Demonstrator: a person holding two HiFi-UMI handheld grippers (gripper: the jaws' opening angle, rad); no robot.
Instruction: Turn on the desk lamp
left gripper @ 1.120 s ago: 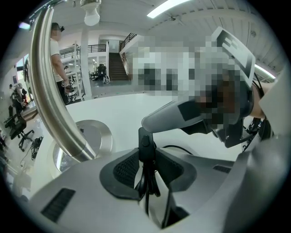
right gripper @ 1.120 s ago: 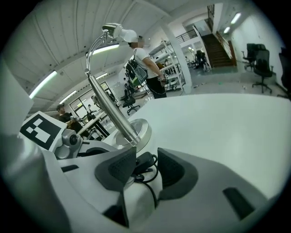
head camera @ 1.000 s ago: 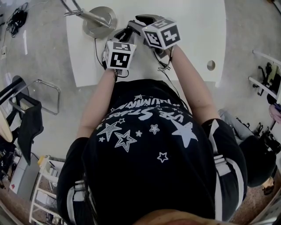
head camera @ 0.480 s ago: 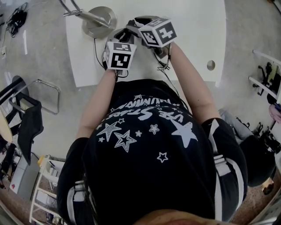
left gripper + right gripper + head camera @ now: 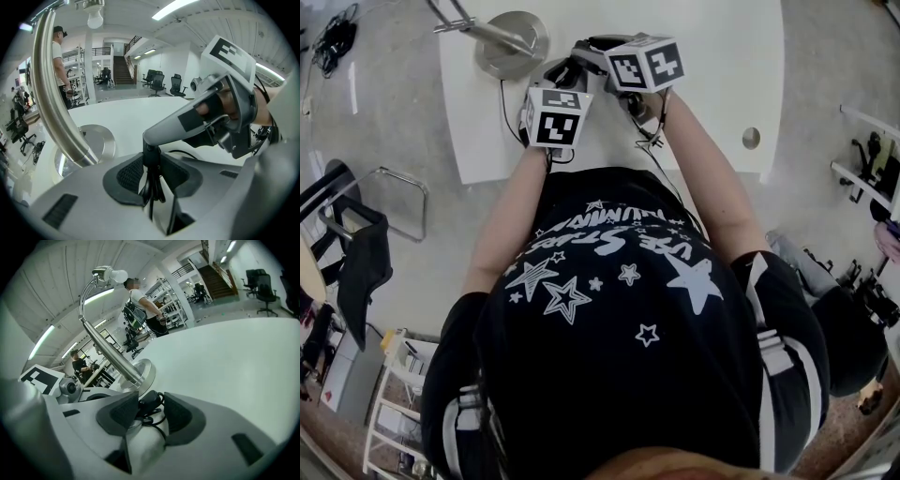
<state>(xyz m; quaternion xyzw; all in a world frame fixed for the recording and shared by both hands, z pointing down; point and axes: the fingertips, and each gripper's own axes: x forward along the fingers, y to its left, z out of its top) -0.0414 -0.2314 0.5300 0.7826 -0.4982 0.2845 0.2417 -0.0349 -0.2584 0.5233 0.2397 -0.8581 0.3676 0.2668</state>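
The desk lamp's round chrome base (image 5: 514,42) stands on the white desk (image 5: 722,56), and its chrome arm (image 5: 105,350) curves up to a white bulb (image 5: 117,275). Both grippers meet just right of the base. My left gripper (image 5: 151,176) is shut on the lamp's black cord (image 5: 152,187). One grey finger (image 5: 173,126) of the right gripper reaches in between the left jaws. My right gripper (image 5: 149,416) has just been opening: the black cord switch (image 5: 151,400) lies between its pads, which do not press on it.
A round hole (image 5: 751,139) sits in the desk at the right. A metal chair frame (image 5: 389,202) and a dark chair (image 5: 361,262) stand on the floor left of the desk. People stand far off in the hall.
The right gripper's marker cube has rolled a little in the head view. Both hands stay beside the lamp base.
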